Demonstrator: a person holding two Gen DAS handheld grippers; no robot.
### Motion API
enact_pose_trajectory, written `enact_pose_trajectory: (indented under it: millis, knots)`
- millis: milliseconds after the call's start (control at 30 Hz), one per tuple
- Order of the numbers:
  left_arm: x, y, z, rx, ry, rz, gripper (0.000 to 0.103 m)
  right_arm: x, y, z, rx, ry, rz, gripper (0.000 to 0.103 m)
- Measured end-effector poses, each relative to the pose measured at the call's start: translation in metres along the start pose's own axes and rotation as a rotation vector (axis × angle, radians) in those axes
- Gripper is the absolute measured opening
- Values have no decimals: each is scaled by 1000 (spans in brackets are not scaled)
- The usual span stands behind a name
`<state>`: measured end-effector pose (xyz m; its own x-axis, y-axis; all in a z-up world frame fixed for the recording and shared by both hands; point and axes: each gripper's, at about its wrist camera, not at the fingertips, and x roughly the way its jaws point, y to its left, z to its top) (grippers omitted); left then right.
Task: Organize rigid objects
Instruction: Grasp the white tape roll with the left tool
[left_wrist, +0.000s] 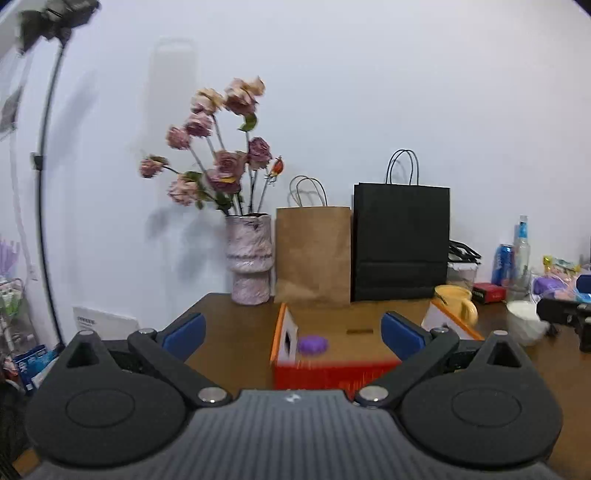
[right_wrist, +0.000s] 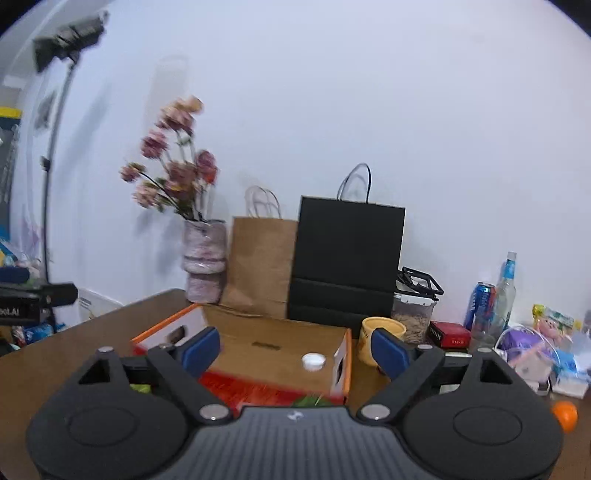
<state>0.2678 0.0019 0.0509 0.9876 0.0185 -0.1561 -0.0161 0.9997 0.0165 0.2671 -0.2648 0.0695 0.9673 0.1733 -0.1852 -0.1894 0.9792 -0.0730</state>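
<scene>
1. Two grippers in play, both with jaws spread wide and nothing between the blue pads: left gripper (left_wrist: 293, 336) and right gripper (right_wrist: 295, 349) hover above the near edge of an open cardboard box (left_wrist: 354, 325).
2. Inside the box, a small purple object (left_wrist: 312, 345) lies on the brown floor by the box's left wall, between and just beyond the left jaws, nearer the left pad.
3. From the right wrist, a white round cap (right_wrist: 314, 361) sits on the box floor near its right wall, again between the spread jaws, closer to the right pad.
4. Orange-red front wall of the box is blurred; something green (right_wrist: 312, 401) peeks out at its base, half hidden by the gripper body — can't tell what it is.
5. Beside the box, a yellow mug (right_wrist: 376, 341), partly covered by the right pad.
6. Far back against the white wall: a mottled pink vase (left_wrist: 250, 258) of faded roses, a crinkled brown paper bag (left_wrist: 313, 254) and a smooth black paper bag (left_wrist: 402, 240), all standing on the wooden table (left_wrist: 229, 332).
</scene>
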Motion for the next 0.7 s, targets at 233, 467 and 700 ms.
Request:
enact_pose_trajectory:
  millis: [233,467,700]
  knots:
    - [-100,7,-65,-64,-14,18,103,-99,24,-69,98,-56,17,93]
    - [-132,-22,-115,9,81,-48,103,-143,47,-116,103,14,28,93]
    - [-158,-25,-134,41,94,-82,103,-176,54,-136,102,24,20,93]
